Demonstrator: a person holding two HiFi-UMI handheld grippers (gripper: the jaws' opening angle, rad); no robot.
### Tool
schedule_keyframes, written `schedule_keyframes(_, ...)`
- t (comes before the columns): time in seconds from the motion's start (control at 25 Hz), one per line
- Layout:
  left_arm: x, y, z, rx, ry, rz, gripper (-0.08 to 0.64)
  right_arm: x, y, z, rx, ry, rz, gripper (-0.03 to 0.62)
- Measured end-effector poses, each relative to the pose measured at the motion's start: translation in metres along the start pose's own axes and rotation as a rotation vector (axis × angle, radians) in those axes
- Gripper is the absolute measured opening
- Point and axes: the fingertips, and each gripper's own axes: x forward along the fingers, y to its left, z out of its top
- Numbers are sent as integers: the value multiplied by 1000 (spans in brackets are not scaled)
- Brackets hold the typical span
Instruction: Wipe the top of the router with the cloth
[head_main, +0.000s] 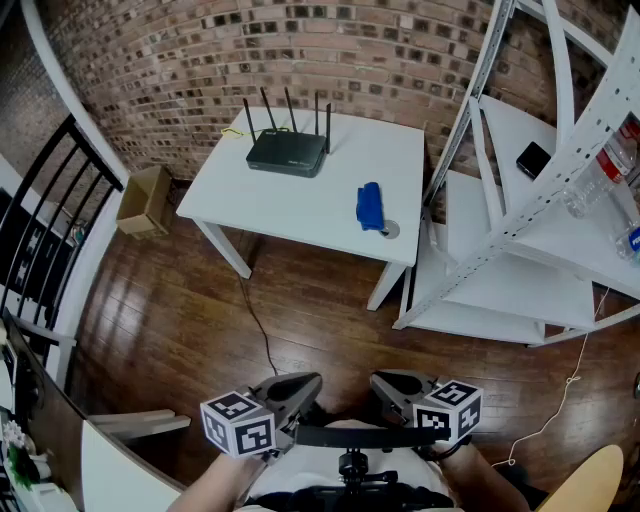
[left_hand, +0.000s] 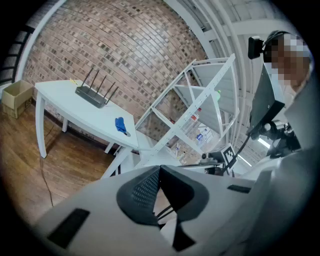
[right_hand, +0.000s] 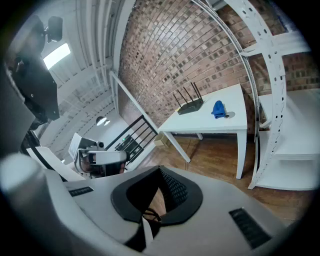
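Note:
A black router (head_main: 287, 151) with several upright antennas stands at the back of the white table (head_main: 300, 205). A crumpled blue cloth (head_main: 369, 206) lies near the table's right front corner. Both grippers are low and close to my body, far from the table across open floor. The left gripper (head_main: 300, 386) has its jaws together with nothing between them. The right gripper (head_main: 392, 384) is likewise shut and empty. The left gripper view shows the router (left_hand: 92, 95) and cloth (left_hand: 120, 124) far off; the right gripper view shows the same router (right_hand: 189, 106) and cloth (right_hand: 218, 109).
A white metal shelving unit (head_main: 520, 250) stands right of the table with a black box (head_main: 533, 158) and plastic bottles (head_main: 600, 170). A cardboard box (head_main: 143, 200) sits on the wooden floor at the left. A black railing (head_main: 40, 230) runs along the left. A cable (head_main: 255, 320) trails under the table.

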Motion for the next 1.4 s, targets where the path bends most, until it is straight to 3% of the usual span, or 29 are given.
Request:
schedule_keyframes(0.2,-14,20,-4,-58,-54,63,32,-2,-11,2,28,-21,-56,9)
schedule_keyframes(0.48,-40,36,6,-16,-82,48,32,19,-6,19,23,-57,-138,9)
schedule_keyframes(0.92,-83,80,7,-38,-60,60,32,62,9,36,49,-102,-190,9)
schedule_keyframes(1.2,-60,112,34,-61,-68,80,32,94,-32,68,38,-104,-226,9)
schedule_keyframes(1.4,-40,163,85,-46,-79,190,32,137,-92,128,2,-153,-227,9)
